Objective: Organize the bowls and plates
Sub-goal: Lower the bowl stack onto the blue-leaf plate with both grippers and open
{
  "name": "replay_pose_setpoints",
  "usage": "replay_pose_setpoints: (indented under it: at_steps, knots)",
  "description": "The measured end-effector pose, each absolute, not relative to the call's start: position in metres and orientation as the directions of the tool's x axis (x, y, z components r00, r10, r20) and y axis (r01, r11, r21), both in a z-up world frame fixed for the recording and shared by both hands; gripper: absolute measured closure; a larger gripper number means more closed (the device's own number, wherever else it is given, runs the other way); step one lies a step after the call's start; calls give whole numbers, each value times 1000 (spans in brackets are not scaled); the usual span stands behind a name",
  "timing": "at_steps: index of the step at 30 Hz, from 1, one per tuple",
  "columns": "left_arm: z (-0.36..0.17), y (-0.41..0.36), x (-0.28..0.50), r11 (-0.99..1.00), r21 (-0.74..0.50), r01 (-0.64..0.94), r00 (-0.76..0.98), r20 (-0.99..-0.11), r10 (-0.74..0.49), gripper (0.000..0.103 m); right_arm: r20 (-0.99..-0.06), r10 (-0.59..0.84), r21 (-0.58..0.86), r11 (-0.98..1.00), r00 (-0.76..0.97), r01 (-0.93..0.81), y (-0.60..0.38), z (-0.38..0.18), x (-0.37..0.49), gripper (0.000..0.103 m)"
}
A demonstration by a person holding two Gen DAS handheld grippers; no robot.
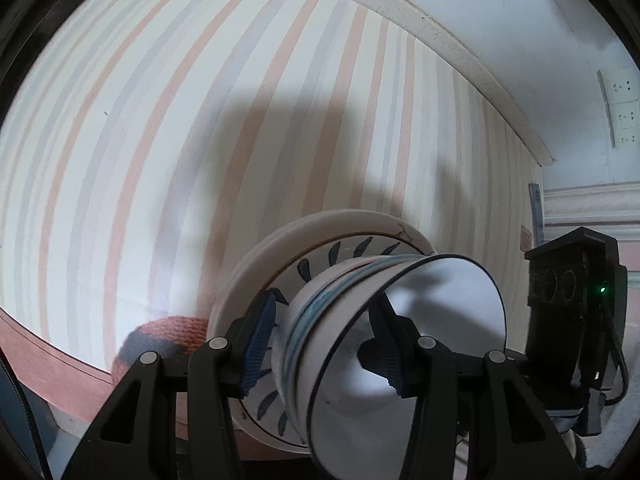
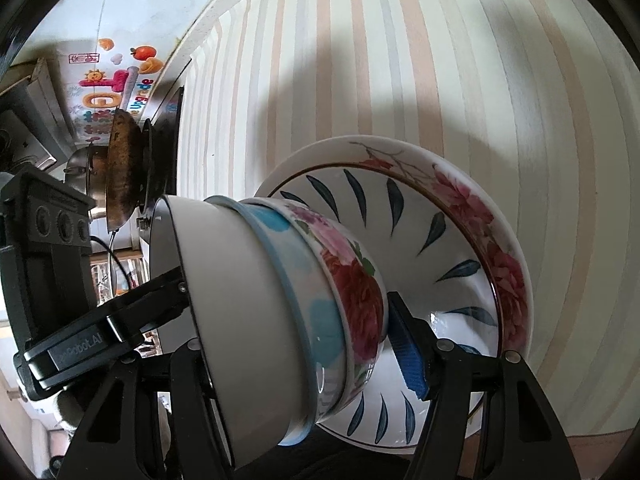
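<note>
A stack of bowls sits on stacked plates on the striped tablecloth. The top white bowl has a dark rim; under it are a blue-banded bowl and a flowered bowl. They rest on a leaf-pattern plate inside a flowered plate. My left gripper is shut on the stack's wall, one finger inside the white bowl, one outside. My right gripper grips the same stack from the other side, one blue pad outside against the flowered bowl, the other finger inside.
A woven reddish mat lies beside the plates. A stove with a wok and a kettle stands beyond the table edge. A wall with sockets is behind.
</note>
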State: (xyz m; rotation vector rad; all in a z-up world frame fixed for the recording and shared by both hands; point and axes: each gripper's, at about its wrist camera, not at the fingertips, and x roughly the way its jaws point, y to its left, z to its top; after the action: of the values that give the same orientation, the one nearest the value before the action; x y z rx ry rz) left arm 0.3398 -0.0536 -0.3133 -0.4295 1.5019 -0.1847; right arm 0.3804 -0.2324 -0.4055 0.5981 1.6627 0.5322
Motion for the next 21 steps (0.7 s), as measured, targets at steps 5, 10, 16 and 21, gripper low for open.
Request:
replay_pose_setpoints:
  at_steps: [5,10,16,21]
  knots:
    - [-295,-55,332,948,-300,-103,109,-951,-289,58,-794,598,597,801,-108,41,-233,-389,377,35]
    - [-268,-56,317,971,-235,-35,172,-959,-226,56,-836,549,549,836,-18,3,-240,-352,369,29]
    - [-225,-51,288,983,-175,55,280,-942,-184,37,-877,461,460,887,136,-38,-235,-290,340,11]
    - [-191,-33,262,988,-121,93,395,-907,-148,7,-892,334,348,937,305,-7,-227,-234,301,8]
